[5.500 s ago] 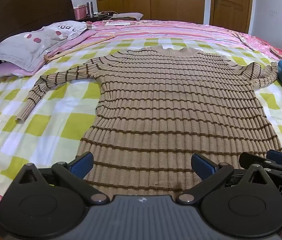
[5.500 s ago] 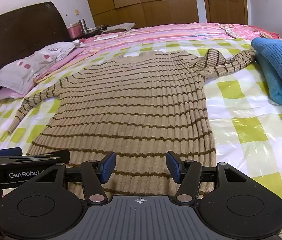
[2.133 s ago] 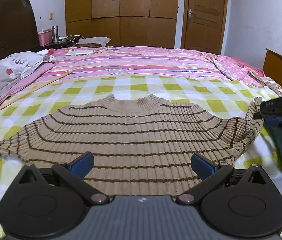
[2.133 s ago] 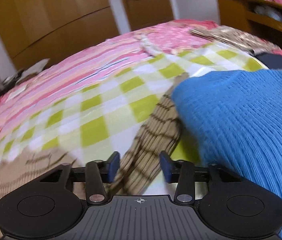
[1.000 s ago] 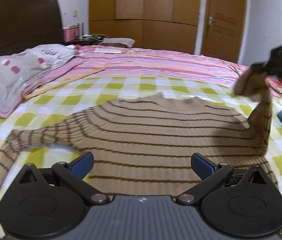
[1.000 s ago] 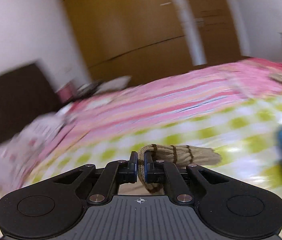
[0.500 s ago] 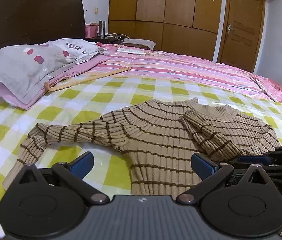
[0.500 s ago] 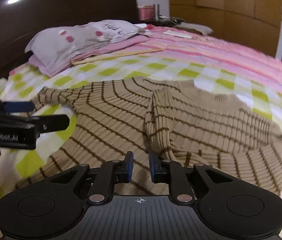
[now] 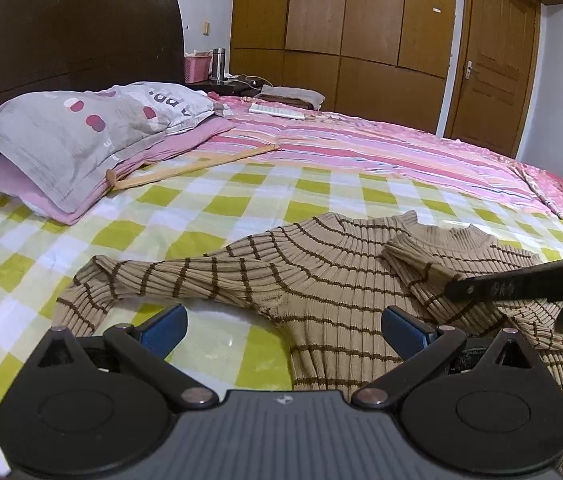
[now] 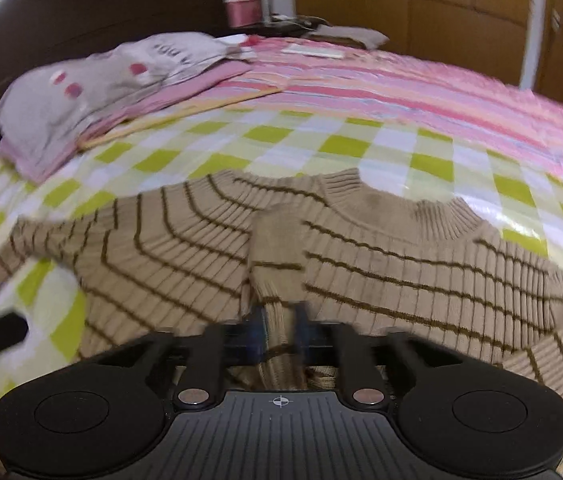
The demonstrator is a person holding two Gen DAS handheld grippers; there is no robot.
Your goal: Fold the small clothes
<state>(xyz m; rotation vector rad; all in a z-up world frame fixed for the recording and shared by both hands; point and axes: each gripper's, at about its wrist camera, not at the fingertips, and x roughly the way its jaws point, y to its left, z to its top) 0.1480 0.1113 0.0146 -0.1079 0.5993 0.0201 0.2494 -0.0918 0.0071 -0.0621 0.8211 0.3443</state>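
The striped sweater (image 9: 345, 280) lies flat on the bed (image 9: 201, 200), one sleeve (image 10: 277, 264) folded across its chest. The right hand-held gripper (image 10: 279, 334) straddles that sleeve, apparently unclamped. The left hand-held gripper (image 9: 281, 326) hovers wide open. Next: pinch the outstretched sleeve (image 9: 141, 280) near its cuff and lay it flat across.

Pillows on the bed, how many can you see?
2, stacked by the dark headboard: a grey spotted pillow on top, and a pink pillow under it. Others may be hidden outside the view.
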